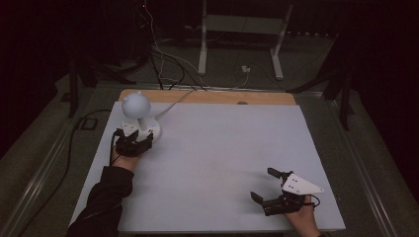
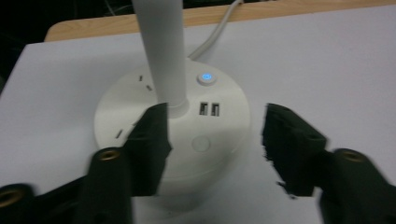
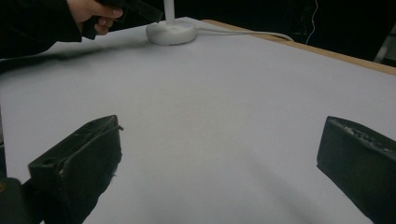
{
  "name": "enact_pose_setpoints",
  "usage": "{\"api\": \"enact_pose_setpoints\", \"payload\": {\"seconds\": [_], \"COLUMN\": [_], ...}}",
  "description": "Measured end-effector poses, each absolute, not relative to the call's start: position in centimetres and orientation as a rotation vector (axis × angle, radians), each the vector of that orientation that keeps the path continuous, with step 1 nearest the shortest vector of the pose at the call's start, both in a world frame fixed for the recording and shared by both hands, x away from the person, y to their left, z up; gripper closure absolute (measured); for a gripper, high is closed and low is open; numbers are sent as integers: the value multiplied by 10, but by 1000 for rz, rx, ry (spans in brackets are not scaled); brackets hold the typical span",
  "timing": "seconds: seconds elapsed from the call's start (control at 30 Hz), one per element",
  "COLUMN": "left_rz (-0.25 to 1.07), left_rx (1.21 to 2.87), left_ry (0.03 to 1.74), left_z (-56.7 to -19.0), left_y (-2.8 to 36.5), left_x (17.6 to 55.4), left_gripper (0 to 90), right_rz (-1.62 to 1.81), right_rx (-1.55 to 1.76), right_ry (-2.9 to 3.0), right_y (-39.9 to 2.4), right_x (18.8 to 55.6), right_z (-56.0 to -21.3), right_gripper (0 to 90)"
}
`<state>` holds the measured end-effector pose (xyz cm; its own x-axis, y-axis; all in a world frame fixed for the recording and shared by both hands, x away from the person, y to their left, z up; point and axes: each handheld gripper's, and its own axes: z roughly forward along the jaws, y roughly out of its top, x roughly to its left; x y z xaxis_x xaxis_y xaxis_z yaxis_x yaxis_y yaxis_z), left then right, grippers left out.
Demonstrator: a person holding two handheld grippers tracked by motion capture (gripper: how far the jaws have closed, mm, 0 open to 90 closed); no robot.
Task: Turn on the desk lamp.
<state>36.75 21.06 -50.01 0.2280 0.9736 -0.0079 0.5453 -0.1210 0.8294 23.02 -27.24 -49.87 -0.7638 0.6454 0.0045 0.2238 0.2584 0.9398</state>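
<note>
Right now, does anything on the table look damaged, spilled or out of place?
Nothing stands out. The white lamp stands upright on its round base near the table's far left corner, its blue button lit. No spill or damage shows. The left gripper reaches around the base.

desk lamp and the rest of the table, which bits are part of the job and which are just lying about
In the job:
- desk lamp, its round base
- left gripper, jaws either side of the base front
- lit power button

Lying about:
- right gripper, open over bare table
- lamp cord
- cables on the floor
</note>
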Motion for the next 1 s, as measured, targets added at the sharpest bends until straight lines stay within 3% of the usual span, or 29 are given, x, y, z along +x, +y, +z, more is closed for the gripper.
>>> {"api": "enact_pose_setpoints", "payload": {"seconds": [0.1, 0.57, 1.0], "left_rz": [749, 763, 749], "left_rx": [1771, 1830, 1812], "left_ry": [1418, 1350, 1343], "left_z": [-500, -502, -507], "left_y": [211, 212, 217], "left_x": [367, 369, 377], "left_gripper": [606, 873, 900], "right_rz": [1515, 1512, 1513], "right_rx": [794, 789, 790], "right_ry": [2153, 2158, 2159], "right_y": [-272, -272, -272], "right_x": [230, 230, 230], "right_z": [-499, -499, -499], "right_gripper": [0, 0, 0]}}
